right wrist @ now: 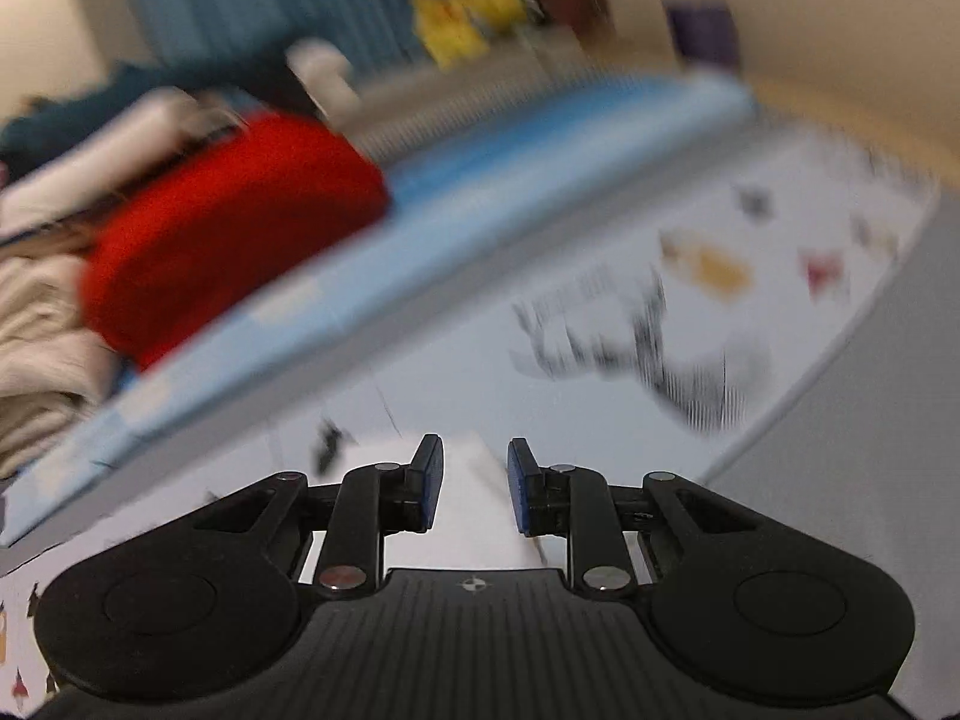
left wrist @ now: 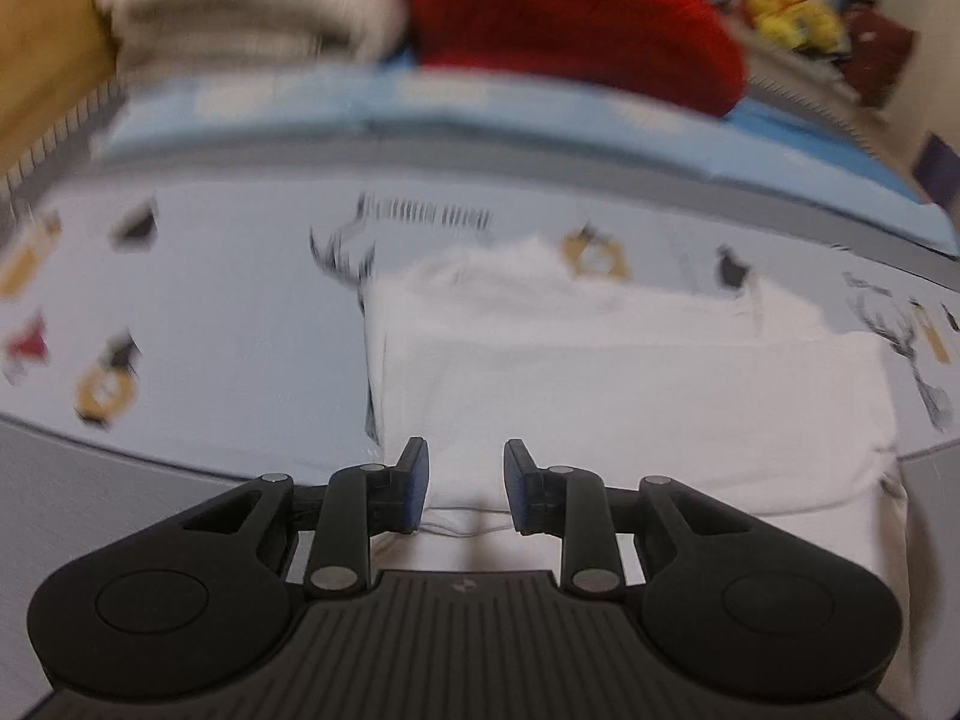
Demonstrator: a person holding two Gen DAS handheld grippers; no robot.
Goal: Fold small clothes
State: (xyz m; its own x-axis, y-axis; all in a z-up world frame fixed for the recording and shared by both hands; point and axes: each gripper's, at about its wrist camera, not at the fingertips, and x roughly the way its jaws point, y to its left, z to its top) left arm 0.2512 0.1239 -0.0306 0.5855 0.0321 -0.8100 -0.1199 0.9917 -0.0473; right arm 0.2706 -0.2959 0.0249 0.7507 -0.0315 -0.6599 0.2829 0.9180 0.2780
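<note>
We work over the printed bedsheet (left wrist: 228,300), pale with deer and small figures, and the white garment (left wrist: 630,396) lies on it already folded to a rough rectangle, one layer stacked on another. Our left gripper (left wrist: 466,483) hangs at the garment's near edge, jaws apart, nothing between them. Our right gripper (right wrist: 475,483) is parted too and empty, with white cloth (right wrist: 468,480) showing through the gap just beyond its tips. We judge the next fold calls for both tools to pinch the near edge through all its layers, lift evenly, and lay it over square so the corners meet. Behind, a red cloth bundle (left wrist: 576,18) and a cream knit pile (left wrist: 240,0) sit on the blue bedding (left wrist: 420,114). Both views are smeared by motion: we cannot tell what garment this is, where its right corner ends, or whether either tool touches the cloth
</note>
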